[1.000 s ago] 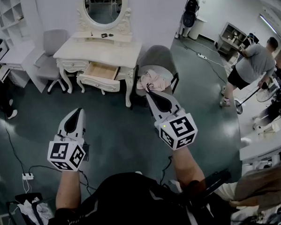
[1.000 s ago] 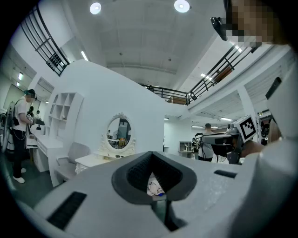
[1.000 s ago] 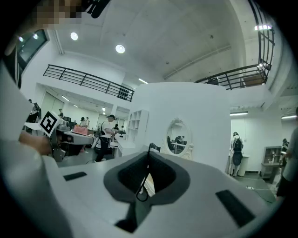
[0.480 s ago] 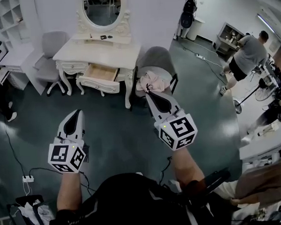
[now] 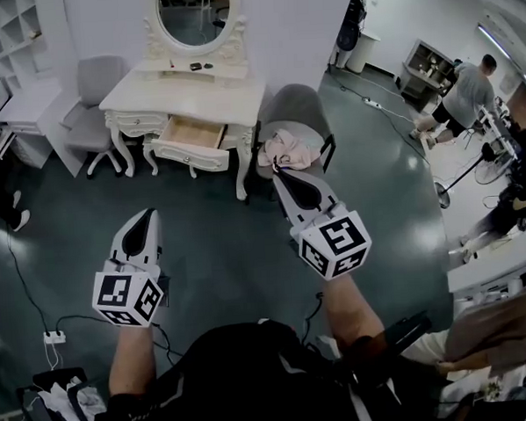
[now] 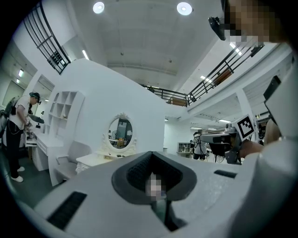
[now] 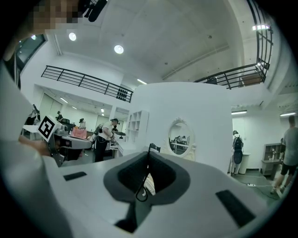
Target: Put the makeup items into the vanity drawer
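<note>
makeup items (image 5: 199,66) are still lying on the vanity (image 5: 230,91) above the open drawer (image 5: 191,132); left gripper (image 5: 145,214), pressed together empty, and right gripper (image 5: 278,170), pinching a thin black wire (image 7: 142,176), are still hanging well short, so nothing is advancing.

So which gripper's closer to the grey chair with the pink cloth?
Right. The right gripper, shut on a thin dark item, points at the chair; the left gripper hangs well off to the left.

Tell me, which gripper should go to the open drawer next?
Probably right. The right gripper already pinches a thin black item that could go into the open drawer. The left gripper is shut on nothing.
</note>
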Demonstrator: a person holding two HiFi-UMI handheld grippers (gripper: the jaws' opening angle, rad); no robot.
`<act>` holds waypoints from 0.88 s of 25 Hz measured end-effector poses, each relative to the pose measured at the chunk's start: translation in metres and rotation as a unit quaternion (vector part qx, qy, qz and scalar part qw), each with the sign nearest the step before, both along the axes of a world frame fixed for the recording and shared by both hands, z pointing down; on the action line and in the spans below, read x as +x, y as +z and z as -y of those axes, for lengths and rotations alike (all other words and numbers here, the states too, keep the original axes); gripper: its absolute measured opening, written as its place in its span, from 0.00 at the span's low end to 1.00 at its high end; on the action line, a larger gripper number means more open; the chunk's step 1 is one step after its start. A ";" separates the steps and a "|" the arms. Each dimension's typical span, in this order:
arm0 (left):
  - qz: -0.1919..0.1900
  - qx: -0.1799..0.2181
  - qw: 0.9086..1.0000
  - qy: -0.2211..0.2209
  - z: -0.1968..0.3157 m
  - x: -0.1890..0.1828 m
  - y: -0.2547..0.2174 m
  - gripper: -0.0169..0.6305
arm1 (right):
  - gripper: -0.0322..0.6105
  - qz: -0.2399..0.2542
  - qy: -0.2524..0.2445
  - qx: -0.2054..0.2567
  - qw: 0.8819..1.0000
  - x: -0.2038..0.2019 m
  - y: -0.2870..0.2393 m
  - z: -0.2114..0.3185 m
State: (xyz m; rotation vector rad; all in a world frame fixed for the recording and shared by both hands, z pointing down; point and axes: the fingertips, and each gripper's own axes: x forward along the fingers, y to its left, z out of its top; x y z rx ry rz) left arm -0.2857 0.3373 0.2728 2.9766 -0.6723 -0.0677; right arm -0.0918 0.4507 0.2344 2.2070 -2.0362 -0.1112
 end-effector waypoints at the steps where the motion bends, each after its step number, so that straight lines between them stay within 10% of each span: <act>1: -0.001 0.000 1.000 0.002 0.002 -0.004 0.000 0.03 | 0.07 0.001 0.001 0.000 1.000 -0.003 0.000 0.003; 22: 0.005 0.005 0.998 -0.064 0.114 0.016 0.013 0.03 | 0.07 0.010 -0.048 0.000 0.999 0.043 0.019 0.144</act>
